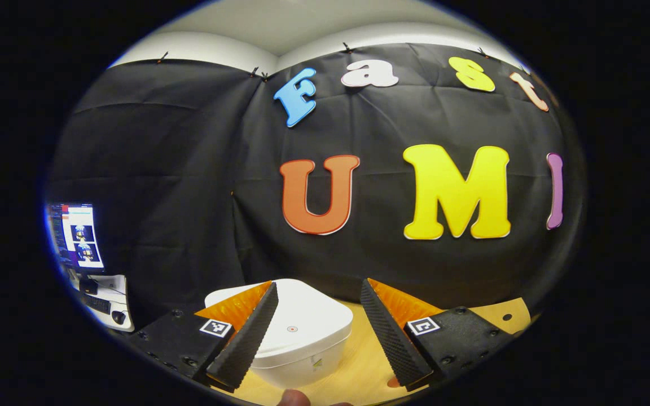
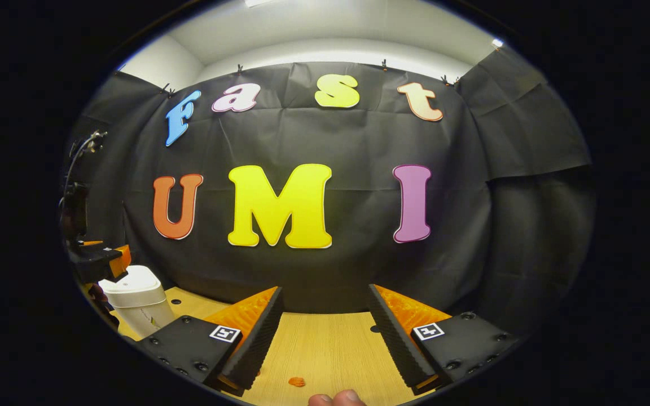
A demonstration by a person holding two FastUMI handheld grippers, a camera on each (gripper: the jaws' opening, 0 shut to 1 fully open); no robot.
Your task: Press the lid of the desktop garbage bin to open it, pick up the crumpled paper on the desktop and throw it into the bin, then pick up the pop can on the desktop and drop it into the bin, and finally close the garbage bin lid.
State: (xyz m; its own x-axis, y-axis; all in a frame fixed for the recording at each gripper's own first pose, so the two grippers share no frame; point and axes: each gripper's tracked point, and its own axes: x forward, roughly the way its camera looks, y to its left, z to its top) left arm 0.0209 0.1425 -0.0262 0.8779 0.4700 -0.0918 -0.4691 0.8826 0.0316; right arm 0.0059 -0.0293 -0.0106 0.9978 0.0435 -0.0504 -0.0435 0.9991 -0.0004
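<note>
left gripper view, left to right: a lit monitor (image 1: 77, 235) stands at the far left edge, with a keyboard and mouse on a white desk (image 1: 112, 304) below it. the left hand-held gripper (image 1: 318, 332) is spread wide, nothing between its fingers. the white garbage bin (image 1: 297, 338) sits on the wooden worktop (image 1: 359, 366), just ahead of the gripper and low in the frame; its lid (image 1: 302, 313) is down and flat, with a small round mark near the centre. the bin lies mostly behind the left finger (image 1: 246, 341) and reaches into the gap between the two fingers; contact between that finger and the bin cannot be told. the right finger (image 1: 392, 332) is apart from the bin, over bare wood. a fingertip (image 1: 294, 398) of the person shows at the bottom edge.

right gripper view, left to right: the left hand-held gripper (image 2: 105, 260) appears at the far left edge, hanging just above the bin (image 2: 139, 301), which stands at the left end of the worktop (image 2: 325, 344); whether it touches the lid cannot be told. the right hand-held gripper (image 2: 325, 332) is spread, holding nothing, above bare wood and well apart from the bin. a small orange scrap (image 2: 297, 382) lies on the worktop low between its fingers. fingertips (image 2: 339, 398) of the person show at the bottom edge.
</note>
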